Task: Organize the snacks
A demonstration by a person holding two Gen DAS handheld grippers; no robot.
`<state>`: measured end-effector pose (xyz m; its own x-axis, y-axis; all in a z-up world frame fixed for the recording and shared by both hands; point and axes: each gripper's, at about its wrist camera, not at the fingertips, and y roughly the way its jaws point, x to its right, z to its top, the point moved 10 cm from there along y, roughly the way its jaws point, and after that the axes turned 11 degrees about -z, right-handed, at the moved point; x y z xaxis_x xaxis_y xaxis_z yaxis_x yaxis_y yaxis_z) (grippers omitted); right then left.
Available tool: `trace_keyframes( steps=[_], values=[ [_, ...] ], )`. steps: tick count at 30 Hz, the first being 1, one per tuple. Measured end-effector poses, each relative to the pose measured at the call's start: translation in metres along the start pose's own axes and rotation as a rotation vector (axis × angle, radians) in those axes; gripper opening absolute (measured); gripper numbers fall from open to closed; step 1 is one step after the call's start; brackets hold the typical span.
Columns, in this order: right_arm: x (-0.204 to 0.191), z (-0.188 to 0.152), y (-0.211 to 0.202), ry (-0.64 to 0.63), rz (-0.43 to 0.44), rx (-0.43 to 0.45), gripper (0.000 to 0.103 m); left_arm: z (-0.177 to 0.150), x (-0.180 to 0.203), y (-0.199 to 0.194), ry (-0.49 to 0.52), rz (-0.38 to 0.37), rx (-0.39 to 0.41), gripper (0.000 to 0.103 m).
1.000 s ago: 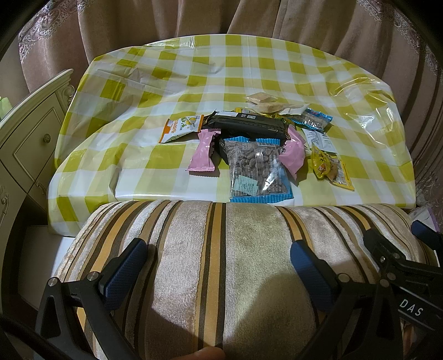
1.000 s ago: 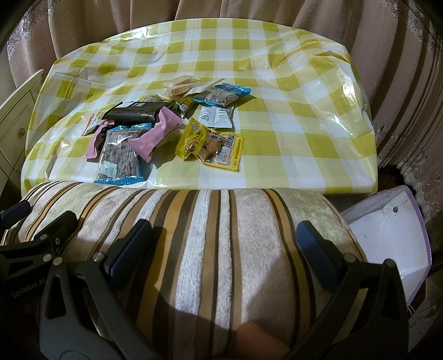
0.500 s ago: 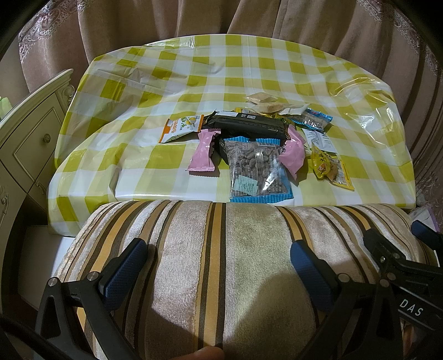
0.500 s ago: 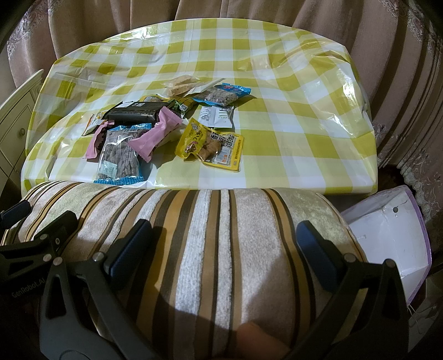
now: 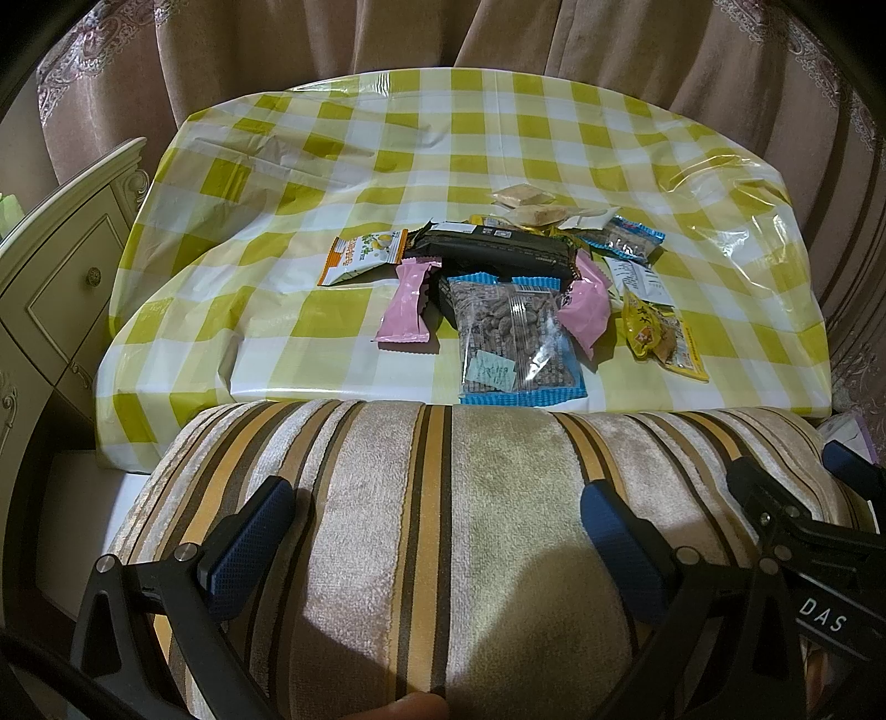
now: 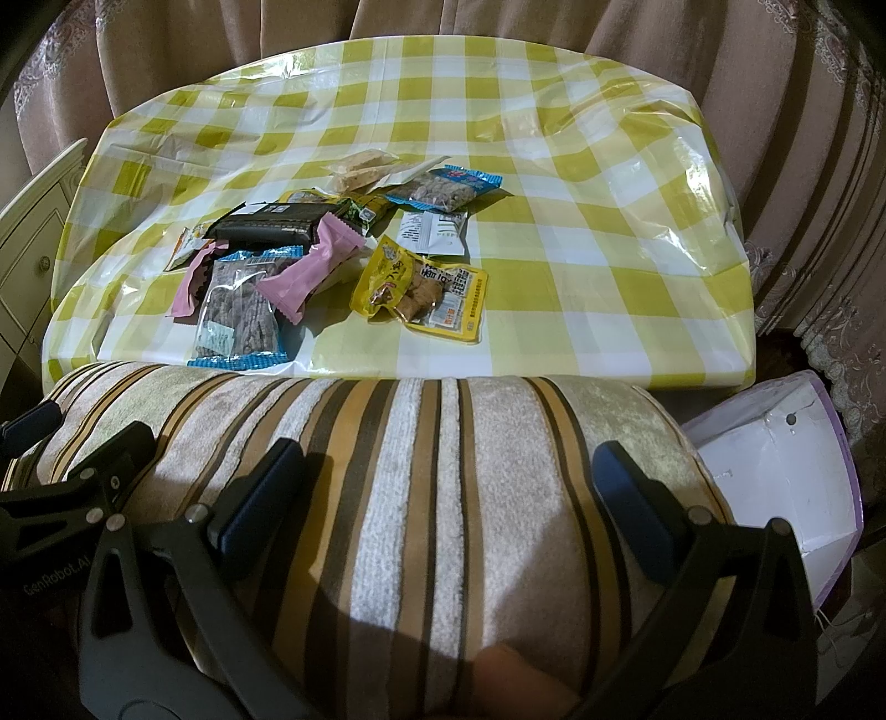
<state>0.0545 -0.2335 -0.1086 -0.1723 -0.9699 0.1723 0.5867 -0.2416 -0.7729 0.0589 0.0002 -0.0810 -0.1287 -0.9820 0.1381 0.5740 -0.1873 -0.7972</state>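
A heap of snack packets lies on the yellow-checked table (image 5: 310,183): a blue-edged clear bag of nuts (image 5: 512,340), two pink wrappers (image 5: 407,304), a black box (image 5: 493,252), an orange-white packet (image 5: 362,256) and a yellow packet (image 5: 662,335). The right wrist view shows the same nut bag (image 6: 238,313), yellow packet (image 6: 423,288) and a second blue packet (image 6: 446,188). My left gripper (image 5: 437,543) and right gripper (image 6: 443,498) are both open and empty. Both hover over a striped cushion (image 5: 443,526), short of the table.
A white open box or bag (image 6: 775,471) stands at the lower right beside the table. A cream drawer cabinet (image 5: 50,260) stands at the left. Curtains (image 5: 443,33) hang behind the table. The right gripper's frame shows at the left view's right edge (image 5: 803,548).
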Motion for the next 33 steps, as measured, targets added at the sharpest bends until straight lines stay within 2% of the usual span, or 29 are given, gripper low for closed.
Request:
trace_keyframes(
  steps=[10, 16, 19, 22, 25, 27, 30, 33],
  values=[
    [-0.001, 0.0, -0.001, -0.009, -0.001, -0.016, 0.103, 0.0, 0.0, 0.0, 0.0, 0.0, -0.002, 0.103],
    [-0.001, -0.004, 0.0, -0.021, 0.001, -0.048, 0.103, -0.002, 0.0, 0.0, -0.001, 0.01, -0.033, 0.103],
    [0.0, -0.006, 0.0, -0.018, 0.024, -0.065, 0.103, -0.006, 0.0, -0.001, 0.016, 0.035, -0.048, 0.103],
    [0.0, -0.01, -0.004, -0.019, 0.039, -0.054, 0.103, -0.009, 0.001, -0.009, 0.033, 0.01, -0.03, 0.103],
    [0.0, -0.01, -0.006, -0.017, 0.072, -0.071, 0.103, -0.007, 0.001, -0.01, 0.043, 0.019, -0.044, 0.103],
    [0.001, -0.005, -0.006, -0.017, 0.107, -0.093, 0.103, 0.003, -0.001, -0.014, 0.028, -0.017, -0.031, 0.103],
    [0.005, 0.006, -0.004, 0.044, 0.2, -0.137, 0.103, 0.028, -0.012, -0.012, -0.087, -0.166, -0.003, 0.103],
    [0.012, 0.026, 0.004, 0.121, 0.256, -0.162, 0.103, 0.045, -0.014, 0.008, -0.111, -0.216, -0.054, 0.101]
  ],
)
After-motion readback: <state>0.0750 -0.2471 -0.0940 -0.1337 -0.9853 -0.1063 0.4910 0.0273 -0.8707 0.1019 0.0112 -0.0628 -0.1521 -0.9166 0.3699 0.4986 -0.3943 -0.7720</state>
